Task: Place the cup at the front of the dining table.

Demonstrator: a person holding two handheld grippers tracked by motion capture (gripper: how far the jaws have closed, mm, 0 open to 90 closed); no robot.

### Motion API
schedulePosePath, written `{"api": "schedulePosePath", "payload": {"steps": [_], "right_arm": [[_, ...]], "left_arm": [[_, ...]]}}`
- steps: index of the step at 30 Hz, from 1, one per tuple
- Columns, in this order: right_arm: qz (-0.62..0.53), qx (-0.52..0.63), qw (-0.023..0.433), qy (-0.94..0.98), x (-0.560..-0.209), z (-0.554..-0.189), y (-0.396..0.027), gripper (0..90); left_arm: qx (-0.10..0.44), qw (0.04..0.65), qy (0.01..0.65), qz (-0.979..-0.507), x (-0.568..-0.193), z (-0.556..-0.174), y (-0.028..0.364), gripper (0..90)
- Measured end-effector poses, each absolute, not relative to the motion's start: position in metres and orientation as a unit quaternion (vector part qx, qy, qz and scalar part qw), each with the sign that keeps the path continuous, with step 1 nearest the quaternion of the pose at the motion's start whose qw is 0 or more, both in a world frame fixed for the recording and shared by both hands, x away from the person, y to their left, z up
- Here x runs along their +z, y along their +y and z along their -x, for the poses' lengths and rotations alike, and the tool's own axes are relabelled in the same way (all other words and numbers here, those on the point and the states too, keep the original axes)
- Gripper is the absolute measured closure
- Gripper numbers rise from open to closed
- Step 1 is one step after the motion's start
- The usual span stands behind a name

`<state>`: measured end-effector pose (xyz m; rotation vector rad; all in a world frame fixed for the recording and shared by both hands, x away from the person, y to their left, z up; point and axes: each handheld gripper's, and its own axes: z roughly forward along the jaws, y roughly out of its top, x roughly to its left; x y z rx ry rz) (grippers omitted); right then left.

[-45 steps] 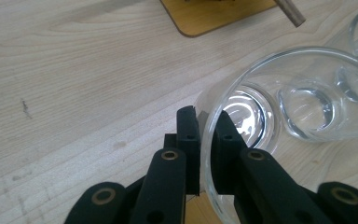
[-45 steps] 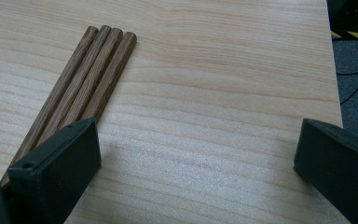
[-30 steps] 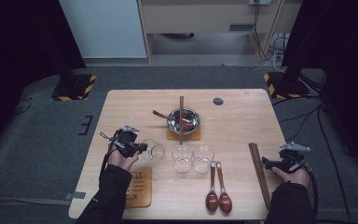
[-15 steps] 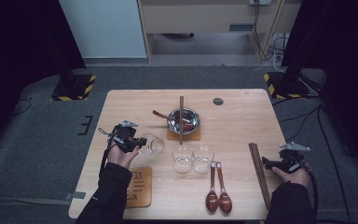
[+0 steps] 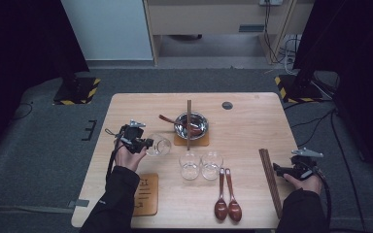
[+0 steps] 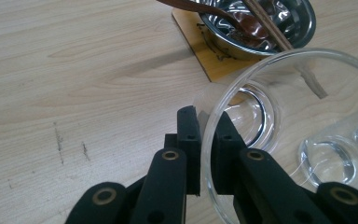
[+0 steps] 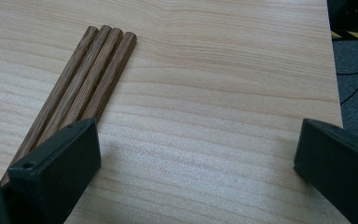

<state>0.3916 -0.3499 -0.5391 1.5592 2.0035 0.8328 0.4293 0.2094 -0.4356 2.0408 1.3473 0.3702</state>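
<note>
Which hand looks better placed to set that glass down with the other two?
Left. Its hand-held gripper already clamps the glass rim, beside the two standing glasses. The right hand-held gripper sits open by the chopsticks.

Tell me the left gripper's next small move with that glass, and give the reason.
Probably turn the glass upright and set it down on bare wood left of the two standing glasses. The left gripper is shut on its rim, one jaw inside and one outside, and the glass is tipped on its side over the table. The right gripper rests open beside the chopsticks.
</note>
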Motion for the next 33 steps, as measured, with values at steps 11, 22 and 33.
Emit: {"api": "schedulePosePath", "payload": {"steps": [11, 22, 33], "right_arm": [[-0.567, 0.303, 0.233, 0.729, -0.539, -0.392, -0.35, 0.4], [-0.568, 0.304, 0.233, 0.728, -0.539, -0.392, -0.35, 0.4], [-0.568, 0.304, 0.233, 0.728, -0.539, -0.392, -0.35, 0.4]], "left_arm": [[0.15, 0.313, 0.526, -0.777, -0.443, -0.443, 0.209, 84.3], [0.145, 0.294, 0.53, -0.782, -0.456, -0.453, 0.2, 84.4], [0.146, 0.281, 0.534, -0.784, -0.464, -0.458, 0.197, 84.4]]}}
